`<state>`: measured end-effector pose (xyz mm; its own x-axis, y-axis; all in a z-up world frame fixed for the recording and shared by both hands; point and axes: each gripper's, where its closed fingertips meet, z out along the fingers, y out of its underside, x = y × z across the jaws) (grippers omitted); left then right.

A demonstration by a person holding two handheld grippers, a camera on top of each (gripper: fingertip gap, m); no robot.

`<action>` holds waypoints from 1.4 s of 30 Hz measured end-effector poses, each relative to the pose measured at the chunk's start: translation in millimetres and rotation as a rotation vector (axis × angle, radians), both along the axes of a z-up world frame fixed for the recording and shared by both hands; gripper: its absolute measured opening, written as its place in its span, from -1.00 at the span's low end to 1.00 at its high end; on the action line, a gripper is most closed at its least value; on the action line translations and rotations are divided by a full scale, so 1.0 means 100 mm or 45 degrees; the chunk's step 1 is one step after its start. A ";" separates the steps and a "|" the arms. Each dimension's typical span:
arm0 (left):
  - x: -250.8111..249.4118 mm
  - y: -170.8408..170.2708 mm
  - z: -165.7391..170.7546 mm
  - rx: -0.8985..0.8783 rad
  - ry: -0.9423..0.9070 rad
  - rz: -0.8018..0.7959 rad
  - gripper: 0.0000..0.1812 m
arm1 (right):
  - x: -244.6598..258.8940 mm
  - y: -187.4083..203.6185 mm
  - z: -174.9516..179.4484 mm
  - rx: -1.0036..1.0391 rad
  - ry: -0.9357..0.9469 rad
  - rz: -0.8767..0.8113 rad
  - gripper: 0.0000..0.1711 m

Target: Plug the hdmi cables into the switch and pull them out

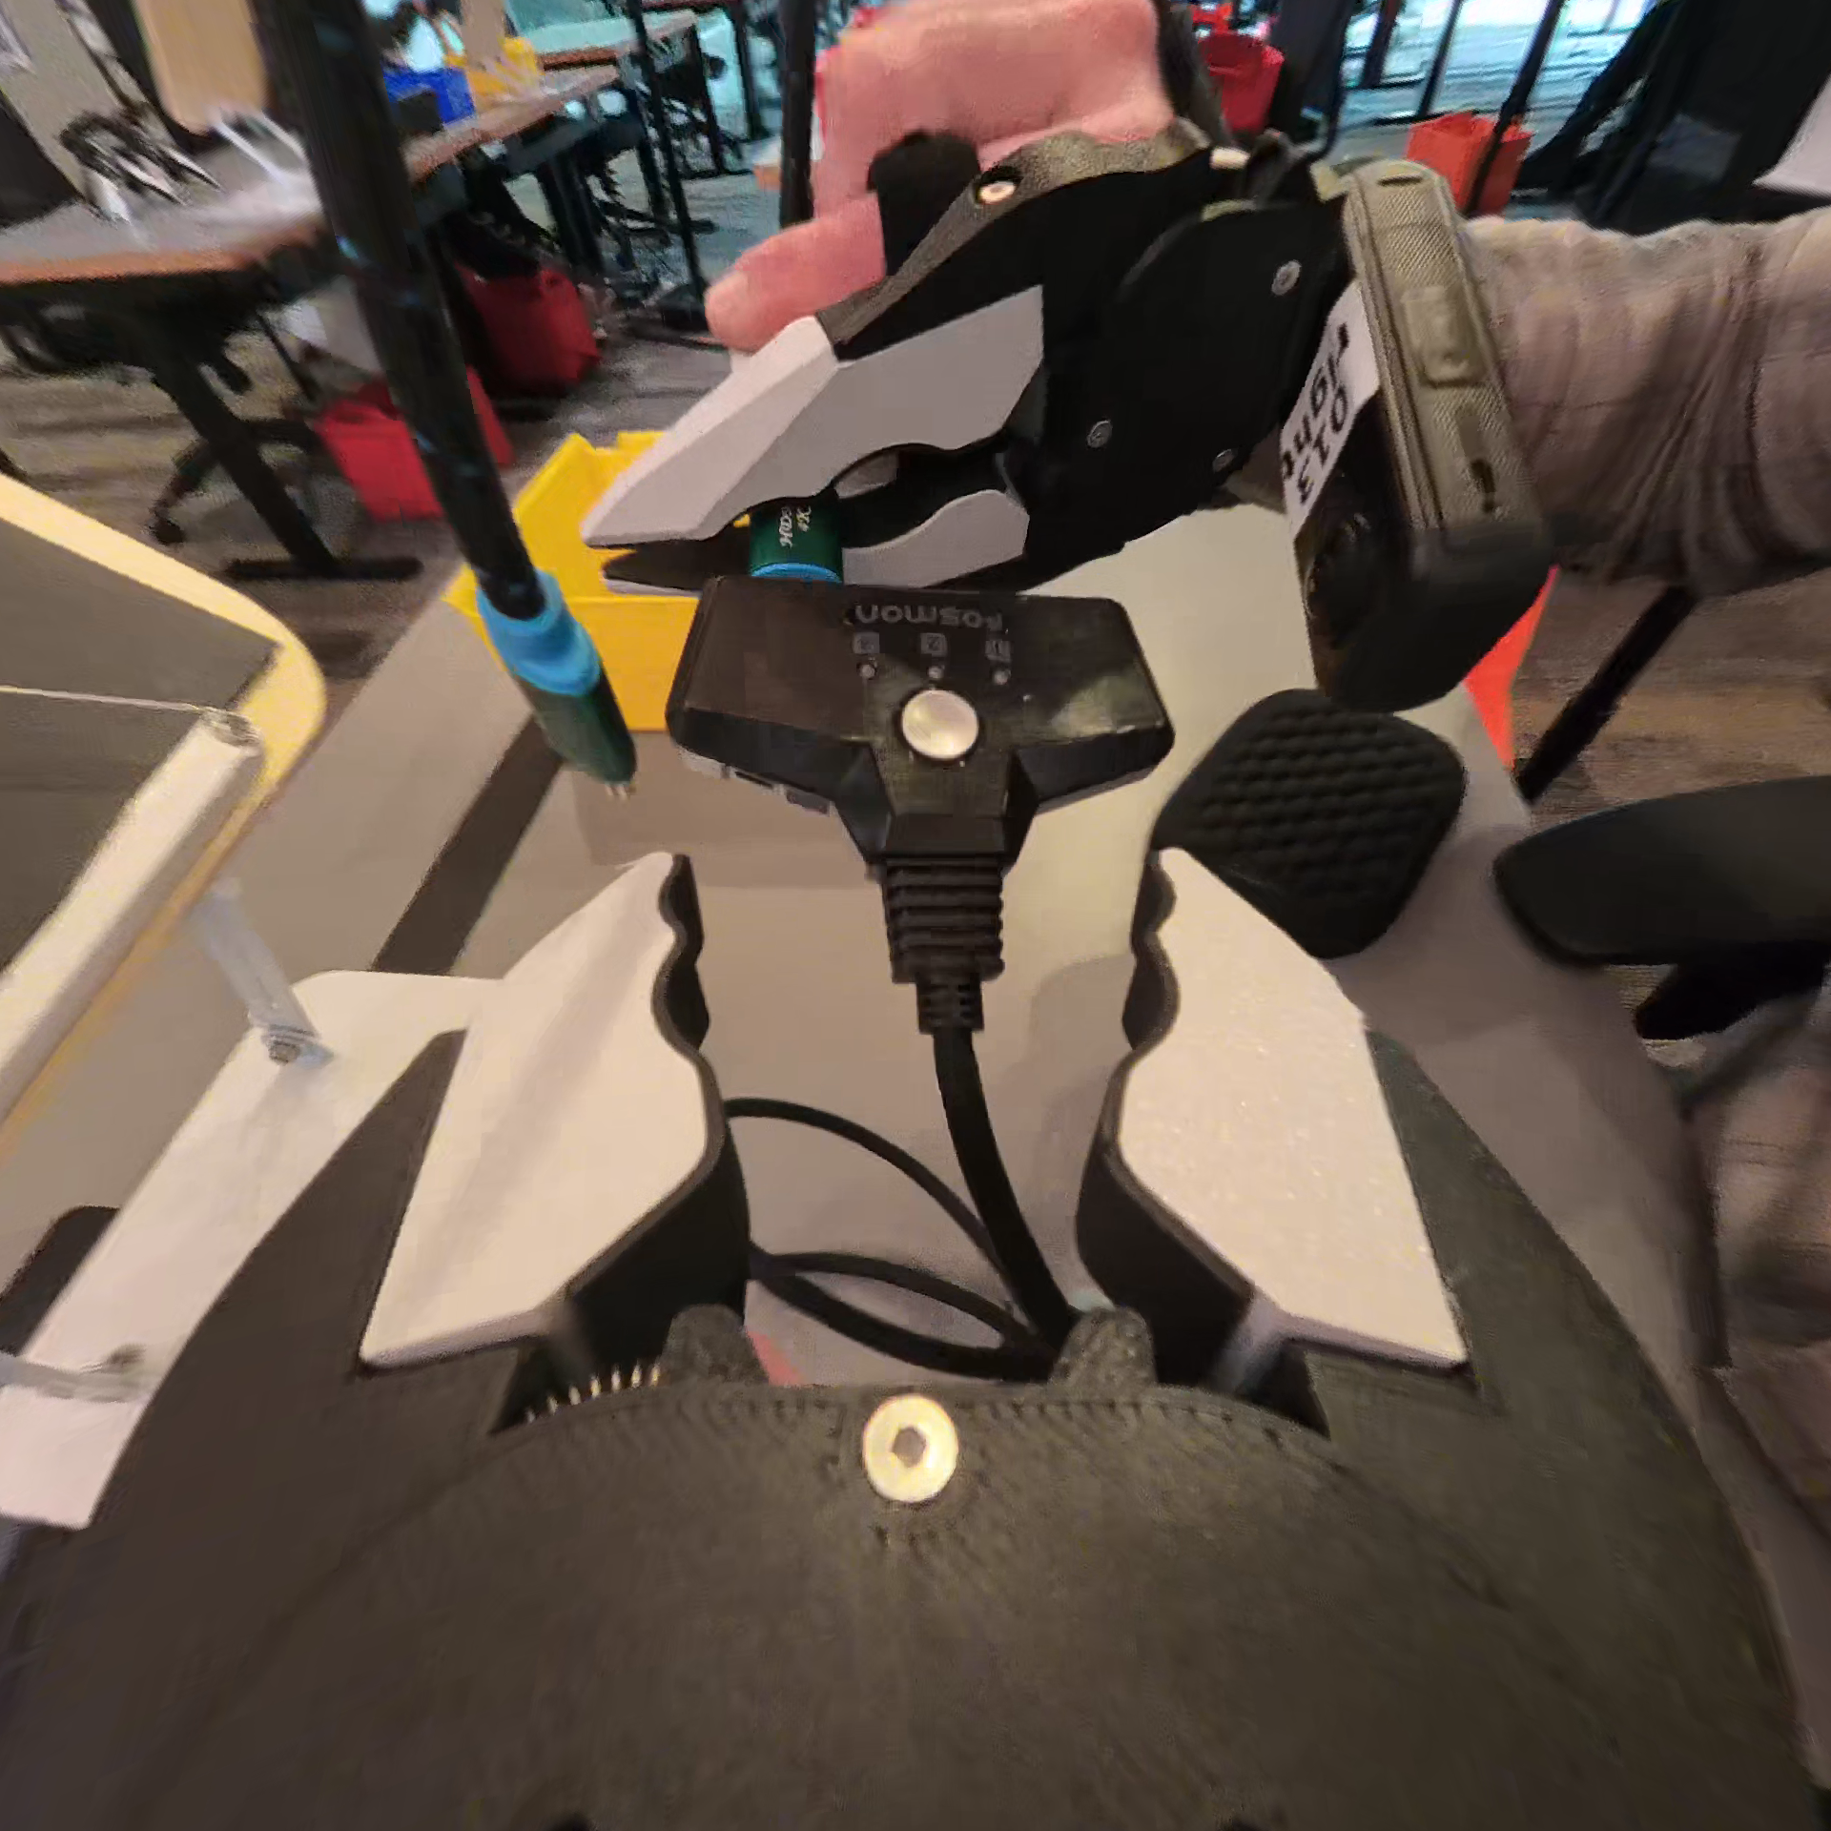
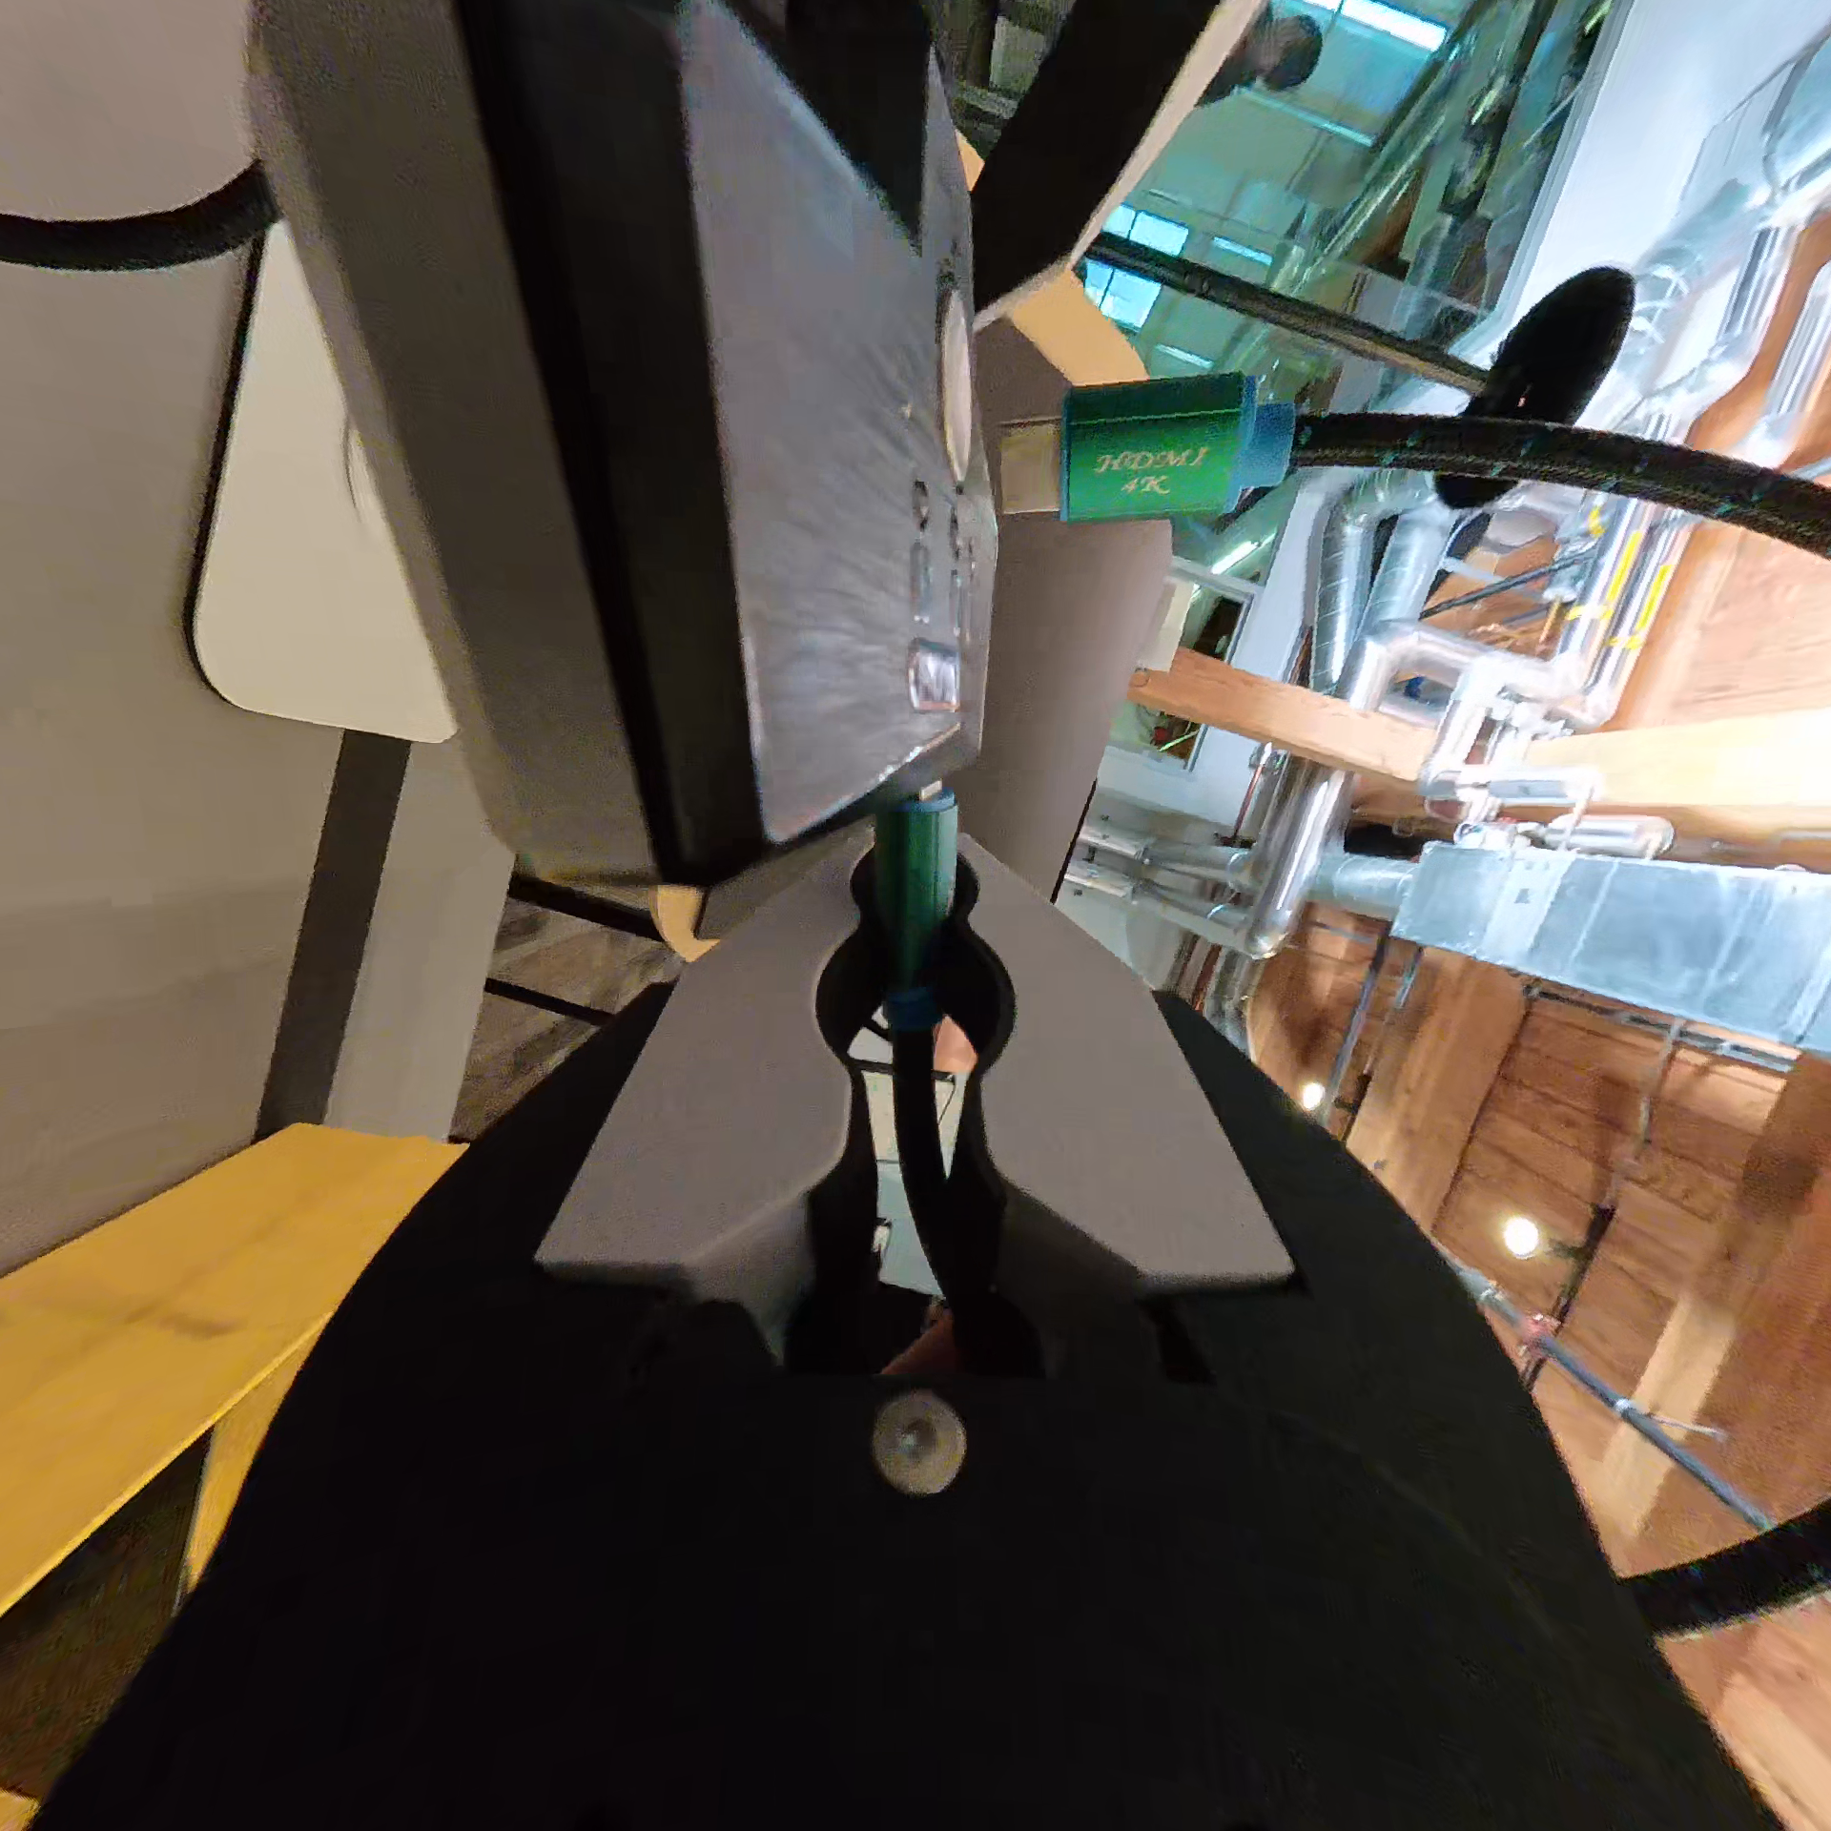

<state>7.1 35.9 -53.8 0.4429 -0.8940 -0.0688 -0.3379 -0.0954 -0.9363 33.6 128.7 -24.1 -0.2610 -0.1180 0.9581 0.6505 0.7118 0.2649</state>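
A green plug [image 2: 916, 897] is pinched between the pressed fingers of the right gripper [image 2: 916, 892], its long axis running straight ahead of the jaws into the edge of the black switch [image 1: 916, 684]. The left gripper [image 1: 916, 951] is spread wide around the switch's own cable [image 1: 976, 1120] (no contact is seen). A second plug [image 1: 575, 694] hangs free beside the switch, apart from it; a yellow bin [image 1: 594, 594] lies beyond.

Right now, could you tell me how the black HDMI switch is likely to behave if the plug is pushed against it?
The switch looks small, probably light, and lies unheld between the open left gripper fingers, so it may slide. Its attached cable curves loosely and would hardly anchor it. The right gripper holds the green plug.
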 end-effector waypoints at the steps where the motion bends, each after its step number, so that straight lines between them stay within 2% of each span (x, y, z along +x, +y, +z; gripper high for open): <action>1: 0.02 -0.03 -0.05 -0.049 0.003 -0.033 -0.05 | -0.05 -0.06 0.00 0.029 -0.023 0.036 -0.95; 4: 0.11 -0.06 -0.25 -0.192 0.003 -0.126 -0.06 | -0.19 -0.20 0.00 0.107 -0.062 0.099 -0.96; 6: 0.18 -0.13 -0.31 -0.283 -0.058 -0.253 -0.25 | -0.25 -0.27 0.01 0.146 -0.085 0.133 -0.96; 8: 0.23 -0.25 -0.28 -0.317 -0.141 -0.390 -0.57 | -0.27 -0.28 0.03 0.182 -0.102 0.150 -0.96; 12: 0.28 -0.20 -0.26 -0.402 -0.282 -0.431 -0.63 | -0.26 -0.21 0.04 0.164 -0.117 0.175 -0.96; 13: 0.29 -0.16 -0.26 -0.417 -0.308 -0.414 -0.64 | -0.26 -0.18 0.04 0.129 -0.102 0.167 -0.89; 15: 0.30 -0.03 -0.29 -0.444 -0.343 -0.335 -0.66 | -0.22 -0.11 0.08 0.075 -0.054 0.125 -0.61; 16: 0.28 0.00 -0.29 -0.455 -0.364 -0.324 -0.67 | -0.18 -0.13 0.08 0.035 -0.041 0.133 -0.60; 19: 0.23 0.03 -0.27 -0.492 -0.443 -0.339 -0.68 | -0.03 -0.26 0.08 -0.154 0.024 0.199 -0.57; 22: 0.19 0.03 -0.33 -0.465 -0.390 -0.332 -0.69 | 0.12 -0.58 0.03 -0.612 0.097 0.367 -0.71; 24: 0.18 -0.02 -0.36 -0.438 -0.340 -0.359 -0.68 | 0.23 -0.69 0.01 -0.965 0.133 0.381 -0.74; 27: 0.22 -0.17 -0.42 -0.433 -0.243 -0.443 -0.69 | 0.33 -0.77 -0.07 -1.518 0.192 0.408 -0.46; 28: 0.25 -0.23 -0.43 -0.444 -0.215 -0.482 -0.68 | 0.34 -0.74 -0.15 -1.623 0.200 0.388 -0.33; 29: 0.27 -0.28 -0.45 -0.465 -0.190 -0.520 -0.69 | 0.34 -0.71 -0.23 -1.689 0.211 0.374 -0.22; 30: 0.28 -0.32 -0.47 -0.499 -0.156 -0.552 -0.69 | 0.34 -0.70 -0.28 -1.763 0.235 0.386 -0.18; 33: 0.24 -0.39 -0.52 -0.622 -0.004 -0.603 -0.68 | 0.29 -0.83 -0.23 -1.944 0.378 0.584 -0.29; 36: 0.16 -0.53 -0.54 -0.738 0.095 -0.687 -0.69 | 0.20 -0.99 -0.27 -1.947 0.435 0.706 -0.37; 38: 0.13 -0.64 -0.60 -0.815 0.142 -0.727 -0.69 | 0.15 -1.03 -0.34 -1.923 0.463 0.713 -0.50; 42: 0.10 -0.85 -0.77 -0.958 0.217 -0.783 -0.70 | 0.10 -1.16 -0.52 -1.932 0.428 0.718 -0.51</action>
<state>16.7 -49.3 -130.8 -0.0769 -0.8021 0.5923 -0.6531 -0.4083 -0.6378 43.3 13.1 -75.9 -0.2831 0.9167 0.2821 0.1173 0.3250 -0.9384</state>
